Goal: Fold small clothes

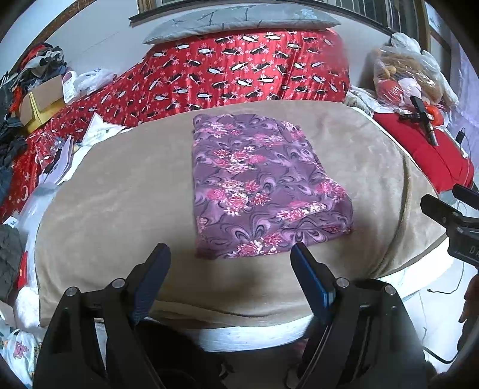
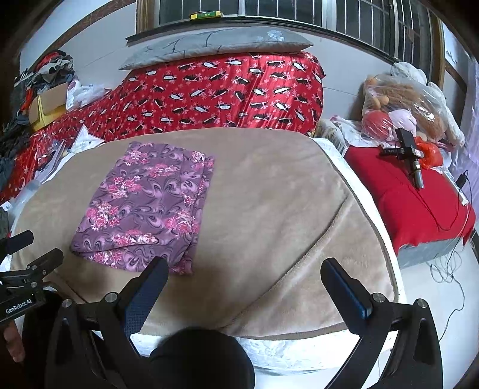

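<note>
We have one purple floral garment (image 1: 263,185) in front of us, lying flat on the tan blanket (image 1: 119,209) as a neat oblong with layered edges along one side, so we judge it already folded at least once. Its near edge sits just ahead of the tips of our left gripper (image 1: 230,254), roughly between the two fingers; from our right gripper (image 2: 245,269) it lies ahead and off to the left, its near corner just beside the left finger.

Both grippers hover clear of the cloth with nothing between their fingers, which stand wide apart on each side. We read this as a pause between folds, or the end of the work on this piece. If another fold is wanted, each gripper must reach a near corner, pinch through all the layers and carry the near edge over to the far one, keeping the pair level so the stack does not skew. The plush blanket may drag at the thin cloth.

Counting outward: one garment, one tan blanket, two grippers, four fingers. Beyond the fingertips lie one red patterned quilt (image 1: 254,65) with one grey pillow (image 1: 239,21) on top, and to the right one red cushion (image 2: 404,197) and one clear bag of soft toys (image 2: 404,104).
</note>
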`<move>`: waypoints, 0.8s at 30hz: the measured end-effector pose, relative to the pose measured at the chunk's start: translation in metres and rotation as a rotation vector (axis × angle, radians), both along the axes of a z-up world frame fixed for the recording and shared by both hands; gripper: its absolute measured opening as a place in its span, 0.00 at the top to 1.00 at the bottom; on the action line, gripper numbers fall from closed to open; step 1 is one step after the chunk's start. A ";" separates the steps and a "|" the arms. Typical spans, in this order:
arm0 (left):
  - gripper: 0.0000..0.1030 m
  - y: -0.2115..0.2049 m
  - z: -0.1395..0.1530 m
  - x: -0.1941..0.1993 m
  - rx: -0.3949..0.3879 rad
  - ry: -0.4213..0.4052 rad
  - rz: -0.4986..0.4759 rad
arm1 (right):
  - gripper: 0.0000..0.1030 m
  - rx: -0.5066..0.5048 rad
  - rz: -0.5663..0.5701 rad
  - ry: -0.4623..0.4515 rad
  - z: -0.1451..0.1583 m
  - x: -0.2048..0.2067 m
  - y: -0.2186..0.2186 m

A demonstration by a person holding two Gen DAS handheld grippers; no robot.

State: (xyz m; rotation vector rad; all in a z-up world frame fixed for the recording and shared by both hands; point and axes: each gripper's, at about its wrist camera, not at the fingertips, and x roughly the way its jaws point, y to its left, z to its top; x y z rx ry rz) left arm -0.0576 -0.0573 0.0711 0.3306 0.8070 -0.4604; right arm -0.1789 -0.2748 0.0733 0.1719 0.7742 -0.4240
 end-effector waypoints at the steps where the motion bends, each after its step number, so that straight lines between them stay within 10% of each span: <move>1: 0.20 0.000 0.000 0.001 -0.001 0.002 -0.001 | 0.01 0.000 0.000 0.000 0.000 0.000 0.000; 24: 0.20 -0.002 -0.001 -0.002 -0.021 0.037 -0.038 | 0.01 0.003 -0.003 0.004 -0.002 0.000 0.003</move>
